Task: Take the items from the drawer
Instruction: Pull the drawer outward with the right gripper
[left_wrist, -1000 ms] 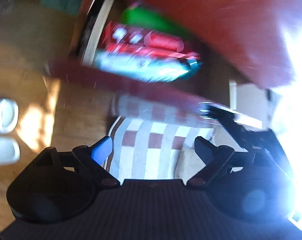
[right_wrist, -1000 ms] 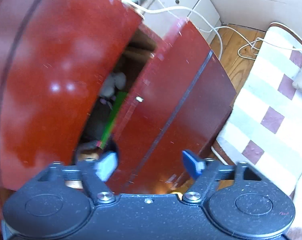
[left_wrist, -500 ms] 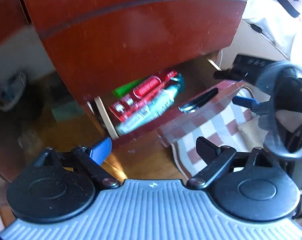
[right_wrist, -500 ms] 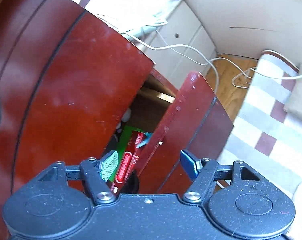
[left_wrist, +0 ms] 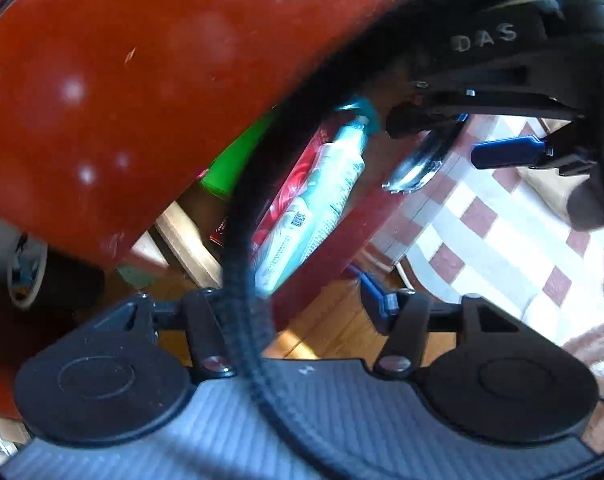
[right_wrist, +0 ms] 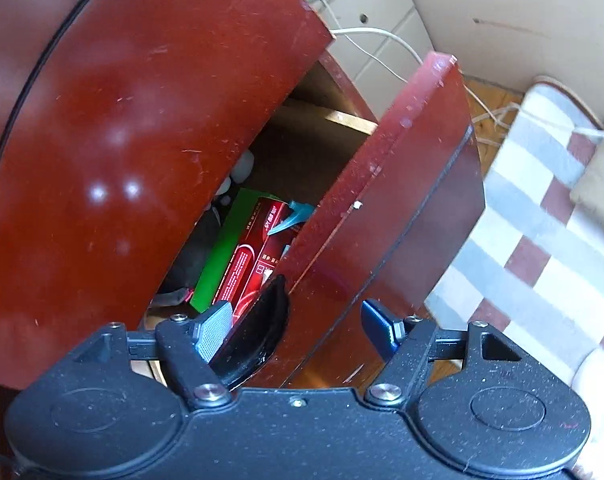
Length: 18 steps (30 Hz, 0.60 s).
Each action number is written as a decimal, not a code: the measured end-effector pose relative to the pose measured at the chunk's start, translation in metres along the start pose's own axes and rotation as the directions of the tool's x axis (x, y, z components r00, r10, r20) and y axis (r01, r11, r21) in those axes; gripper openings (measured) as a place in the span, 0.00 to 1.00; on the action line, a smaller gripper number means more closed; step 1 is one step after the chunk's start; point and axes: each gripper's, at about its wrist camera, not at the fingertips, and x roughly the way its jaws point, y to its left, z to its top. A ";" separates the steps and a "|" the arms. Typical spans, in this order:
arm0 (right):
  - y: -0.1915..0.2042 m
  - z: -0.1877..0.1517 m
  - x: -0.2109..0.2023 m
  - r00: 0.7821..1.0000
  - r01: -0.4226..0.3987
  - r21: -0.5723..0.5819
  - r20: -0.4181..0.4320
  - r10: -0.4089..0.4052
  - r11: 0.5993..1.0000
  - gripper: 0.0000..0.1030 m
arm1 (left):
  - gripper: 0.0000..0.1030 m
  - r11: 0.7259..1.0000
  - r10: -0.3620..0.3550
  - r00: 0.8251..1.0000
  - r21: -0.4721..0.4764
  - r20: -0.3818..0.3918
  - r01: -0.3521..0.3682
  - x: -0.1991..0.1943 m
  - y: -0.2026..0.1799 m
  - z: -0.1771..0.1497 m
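Observation:
The dark red drawer front (right_wrist: 402, 200) stands pulled out from the red cabinet (right_wrist: 141, 120). Inside lie a green box (right_wrist: 221, 256), a red box (right_wrist: 253, 264) and a white and teal tube (left_wrist: 322, 200). My right gripper (right_wrist: 297, 330) is open and straddles the drawer front at its dark curved handle (right_wrist: 261, 336), one finger inside the drawer and one outside. The left wrist view shows the right gripper (left_wrist: 436, 140) around the shiny handle (left_wrist: 418, 164). My left gripper (left_wrist: 289, 304) hangs before the drawer, its jaws closing with nothing pressed between the pads.
A black cable (left_wrist: 241, 220) crosses close in front of the left camera and hides the left finger. A red and white checked rug (right_wrist: 542, 240) lies on the wooden floor (left_wrist: 322, 332) right of the drawer. White cables (right_wrist: 382, 48) run along a beige unit behind.
The right gripper has drawn the drawer further out, showing more of the boxes. The left gripper has swung closer to the drawer, the cable now crosses its view, and its jaws stand narrower.

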 end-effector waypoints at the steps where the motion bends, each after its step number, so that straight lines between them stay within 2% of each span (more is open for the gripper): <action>1: 0.001 -0.001 -0.001 1.000 0.004 -0.018 0.000 -0.004 1.000 0.73 | 0.55 0.999 0.012 1.000 0.035 0.011 -0.013 0.001 -0.003 -0.003; 3: 0.003 -0.002 -0.005 1.000 0.013 -0.037 -0.007 -0.014 0.999 0.73 | 0.55 0.996 0.034 0.999 0.085 0.030 -0.036 0.000 -0.011 -0.011; 9: 0.004 -0.008 -0.011 0.998 0.047 -0.107 -0.036 -0.052 0.993 0.73 | 0.55 0.995 0.034 0.997 0.096 0.075 -0.041 -0.006 -0.022 -0.026; 14: -0.002 -0.013 -0.012 0.997 0.026 -0.089 -0.067 -0.032 0.996 0.73 | 0.55 0.993 0.027 0.992 0.109 0.120 -0.040 -0.008 -0.029 -0.039; 18: -0.002 -0.020 -0.016 0.997 0.042 -0.102 -0.057 -0.048 0.994 0.73 | 0.55 0.994 0.009 0.988 0.107 0.153 -0.025 -0.010 -0.032 -0.048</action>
